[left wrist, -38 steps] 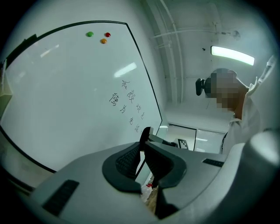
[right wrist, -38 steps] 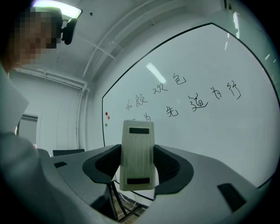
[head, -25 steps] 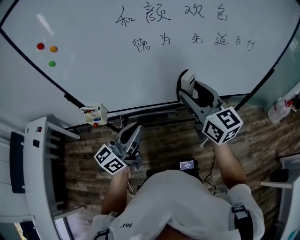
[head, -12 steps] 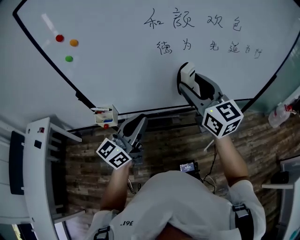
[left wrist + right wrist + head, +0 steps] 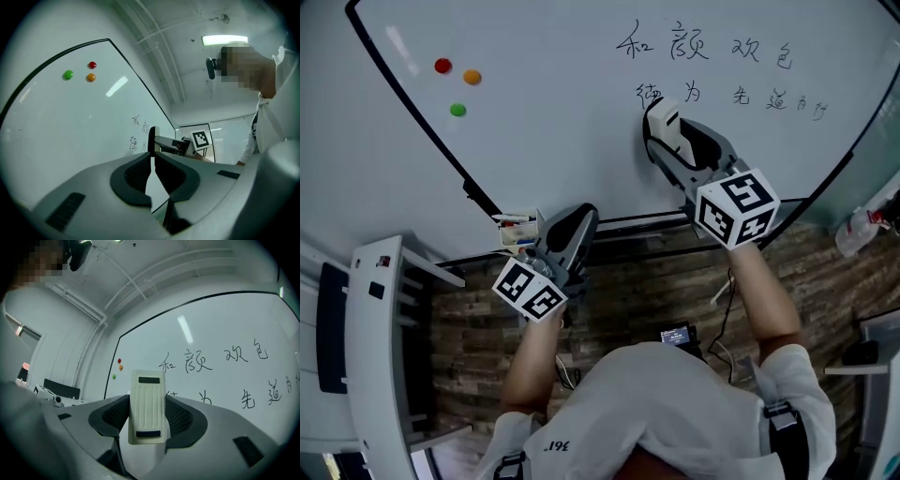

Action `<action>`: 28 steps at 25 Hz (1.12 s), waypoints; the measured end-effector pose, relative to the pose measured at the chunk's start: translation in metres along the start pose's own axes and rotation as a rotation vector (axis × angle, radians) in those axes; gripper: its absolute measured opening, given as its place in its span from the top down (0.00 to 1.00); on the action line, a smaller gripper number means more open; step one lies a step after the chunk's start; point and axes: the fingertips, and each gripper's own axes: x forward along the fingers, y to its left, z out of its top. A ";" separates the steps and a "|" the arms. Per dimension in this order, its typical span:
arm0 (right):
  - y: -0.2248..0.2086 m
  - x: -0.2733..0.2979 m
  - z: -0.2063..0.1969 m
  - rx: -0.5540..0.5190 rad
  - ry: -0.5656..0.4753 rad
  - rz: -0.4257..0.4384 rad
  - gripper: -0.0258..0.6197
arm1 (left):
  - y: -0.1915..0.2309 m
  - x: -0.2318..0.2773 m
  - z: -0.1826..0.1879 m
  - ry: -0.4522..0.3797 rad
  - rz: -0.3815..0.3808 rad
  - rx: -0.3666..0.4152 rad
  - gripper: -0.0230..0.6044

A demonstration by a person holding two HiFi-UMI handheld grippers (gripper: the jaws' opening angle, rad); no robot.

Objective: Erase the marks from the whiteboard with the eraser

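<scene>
White whiteboard [image 5: 562, 141] fills the view ahead of both grippers, with two unwiped rows of black handwriting [image 5: 712, 66]. The right gripper [image 5: 661, 136] clamps the cream eraser [image 5: 147, 404] at the lower row's left end; contact is unclear. Likely next: press flat and sweep right. The left gripper [image 5: 579, 220], jaws together and empty, hangs low beside a marker box [image 5: 516, 230]. Three magnets [image 5: 457, 82] sit far left, out of the way.

Black handwritten Chinese characters stand on the whiteboard [image 5: 562, 150]. The top line [image 5: 689, 42] reads 和颜欢色. The second line [image 5: 741, 94] begins 德为先; the smaller characters after that are too scrawled to read.
</scene>
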 end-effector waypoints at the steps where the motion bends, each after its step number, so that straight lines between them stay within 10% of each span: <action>1: 0.003 0.005 0.003 -0.012 0.001 0.002 0.57 | 0.003 0.002 0.004 -0.008 0.004 0.009 0.91; 16: 0.031 0.084 0.055 -0.208 -0.005 -0.044 0.57 | 0.040 0.012 0.065 -0.126 0.034 0.055 0.91; 28: 0.034 0.139 0.094 -0.458 0.030 -0.253 0.57 | 0.052 0.011 0.084 -0.121 0.015 0.064 0.91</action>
